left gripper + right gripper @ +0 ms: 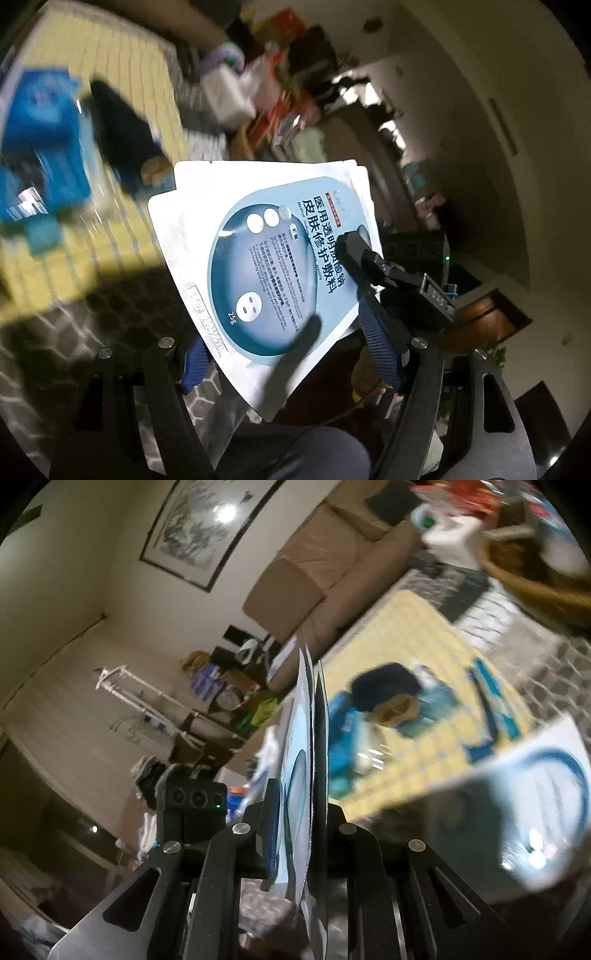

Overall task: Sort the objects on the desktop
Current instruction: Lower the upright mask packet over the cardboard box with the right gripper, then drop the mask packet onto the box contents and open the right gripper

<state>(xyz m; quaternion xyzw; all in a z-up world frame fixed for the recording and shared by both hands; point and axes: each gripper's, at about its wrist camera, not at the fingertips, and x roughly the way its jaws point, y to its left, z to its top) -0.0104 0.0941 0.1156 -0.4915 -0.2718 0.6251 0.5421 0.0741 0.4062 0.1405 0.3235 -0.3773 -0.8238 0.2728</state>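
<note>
A fanned stack of white face-mask sachets (266,266) with a blue oval print hangs in the air in the left wrist view. My right gripper (351,245) reaches in from the right and is shut on the stack's right edge. In the right wrist view the same sachets (308,775) stand edge-on, pinched between its fingers. My left gripper (288,354) sits under the stack with its jaws wide. Its blue pads (380,347) flank the lowest sachet's bottom corner without visibly pressing it. Another sachet (535,805) shows blurred at the right; what holds it I cannot tell.
Below lies a yellow grid mat (122,74) on a hexagon-patterned cloth (122,314), with blue boxes (40,122) and a dark object (125,136) on it. A wicker basket (535,587) stands at the table's far side, a brown sofa (332,554) behind. A black device (192,797) sits nearby.
</note>
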